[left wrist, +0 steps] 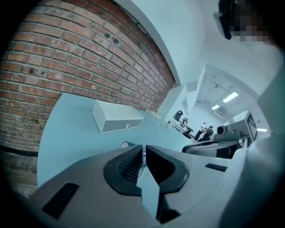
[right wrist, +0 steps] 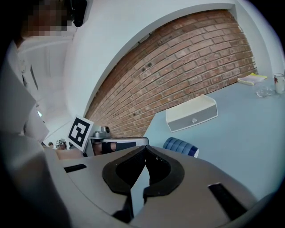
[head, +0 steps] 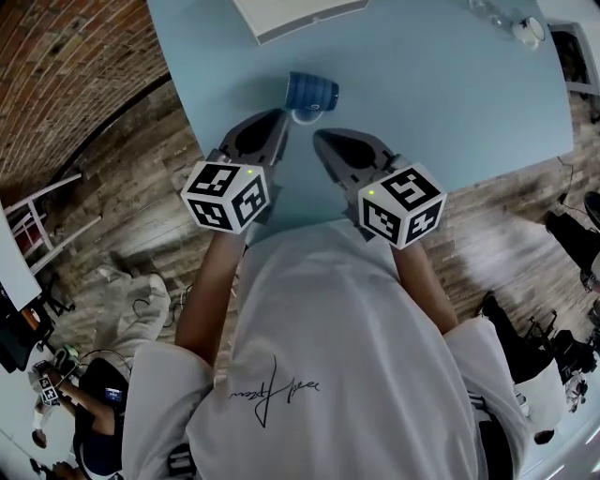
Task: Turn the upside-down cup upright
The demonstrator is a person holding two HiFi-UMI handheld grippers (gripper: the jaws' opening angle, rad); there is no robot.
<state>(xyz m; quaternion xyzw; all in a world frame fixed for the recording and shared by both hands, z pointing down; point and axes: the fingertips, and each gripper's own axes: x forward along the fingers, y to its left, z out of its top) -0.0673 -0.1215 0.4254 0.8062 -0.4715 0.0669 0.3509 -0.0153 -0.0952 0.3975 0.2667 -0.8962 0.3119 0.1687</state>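
A blue ribbed cup (head: 310,93) with a white rim stands mouth-down on the light blue table (head: 450,103). My left gripper (head: 282,117) is shut, its tip just left of the cup's rim; whether it touches the cup I cannot tell. My right gripper (head: 322,140) is shut too, a little nearer to me than the cup and apart from it. In the left gripper view only an arc of the cup's rim (left wrist: 126,144) shows past the closed jaws of the left gripper (left wrist: 143,150). In the right gripper view the cup (right wrist: 179,146) sits just beyond the right gripper (right wrist: 145,151).
A white drawer box (head: 298,14) lies beyond the cup, also seen as the box (left wrist: 116,116) and the box (right wrist: 192,113). Glassware (head: 525,28) stands at the far right corner. A brick wall (right wrist: 187,58) runs along the table's left side. The table's near edge is under my hands.
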